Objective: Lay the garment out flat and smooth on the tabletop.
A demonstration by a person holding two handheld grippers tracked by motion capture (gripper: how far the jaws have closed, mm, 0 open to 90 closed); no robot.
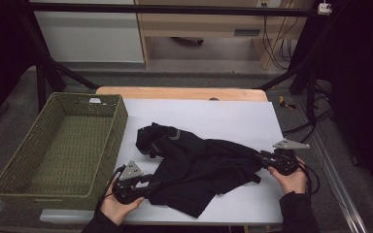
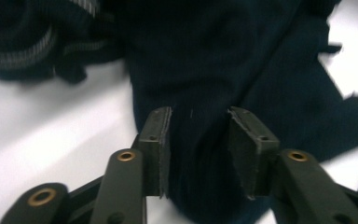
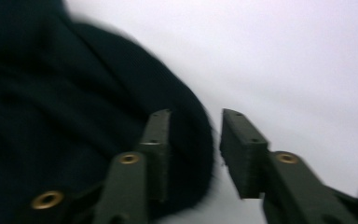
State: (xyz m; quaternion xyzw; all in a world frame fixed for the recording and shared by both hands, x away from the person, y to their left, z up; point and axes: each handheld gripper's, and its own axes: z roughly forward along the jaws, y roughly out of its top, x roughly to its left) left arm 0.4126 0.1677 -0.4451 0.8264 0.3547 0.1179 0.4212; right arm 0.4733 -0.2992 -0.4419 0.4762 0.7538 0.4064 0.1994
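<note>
Black garment [image 1: 199, 162] crumpled on white sheet [image 1: 233, 116], left gripper [image 1: 153, 184] spread over its near edge, right gripper [image 1: 262, 158] spread at its right edge, nothing pinched, green woven basket [image 1: 121, 114] at left holding nothing, bare sheet beyond.

A green wicker basket [image 1: 22, 162] is set at the counter's [image 1: 233, 116] left edge. Cables [image 1: 277, 46] are seen hanging behind, near a wooden cabinet [image 1: 199, 22].
</note>
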